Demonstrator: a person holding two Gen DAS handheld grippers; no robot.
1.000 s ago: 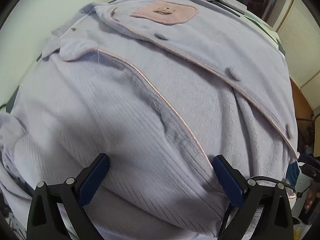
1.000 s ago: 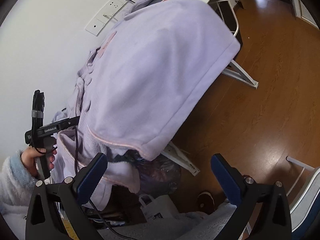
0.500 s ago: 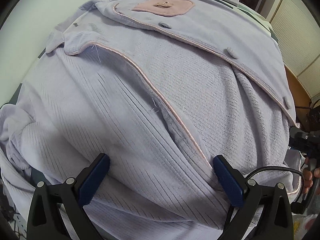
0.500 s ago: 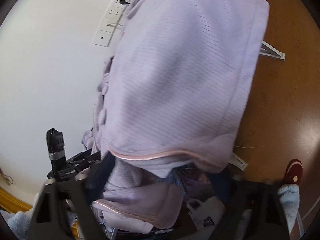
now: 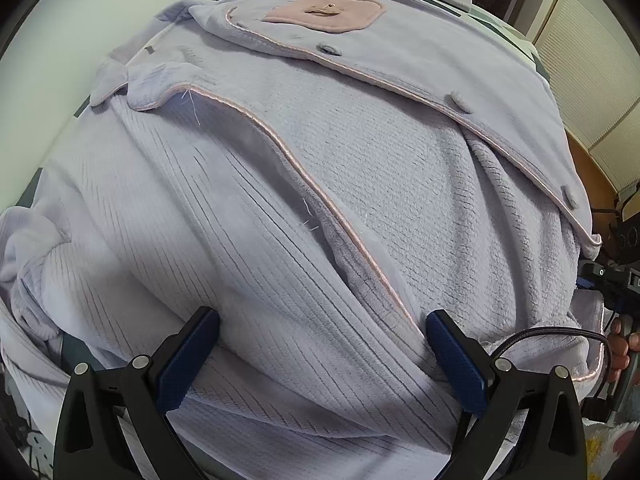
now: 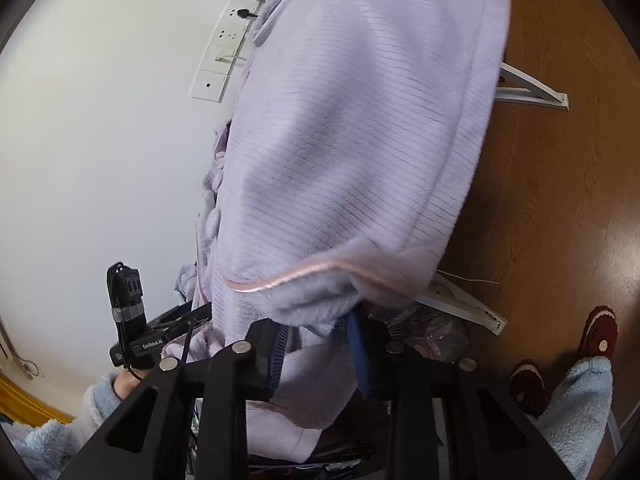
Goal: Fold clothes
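Note:
A lavender fleece pyjama top (image 5: pixel 360 168) lies spread over the table, front up, with pink piping, several buttons and a pink chest pocket (image 5: pixel 324 12) at the far end. My left gripper (image 5: pixel 320 356) hovers open over its near part, ribbed fabric bulging between the wide-apart fingers. In the right wrist view the same top (image 6: pixel 360 128) hangs over the table's edge. My right gripper (image 6: pixel 318 344) is shut on its pink-piped hem (image 6: pixel 304 276), with thick fleece pinched between the blue pads. The left gripper's body (image 6: pixel 128 320) shows beside it.
White wall sockets (image 6: pixel 224 56) are on the wall behind the table. White table legs (image 6: pixel 532 92) stand on the wooden floor (image 6: pixel 560 200). A dark plastic bag (image 6: pixel 432 336) sits under the table. The person's red slippers (image 6: pixel 600 332) and light blue sleeve (image 6: pixel 52 436) are near.
My right gripper has come in to the hanging hem and closed from wide open onto it. The left gripper stays open and has drawn back slightly over the top.

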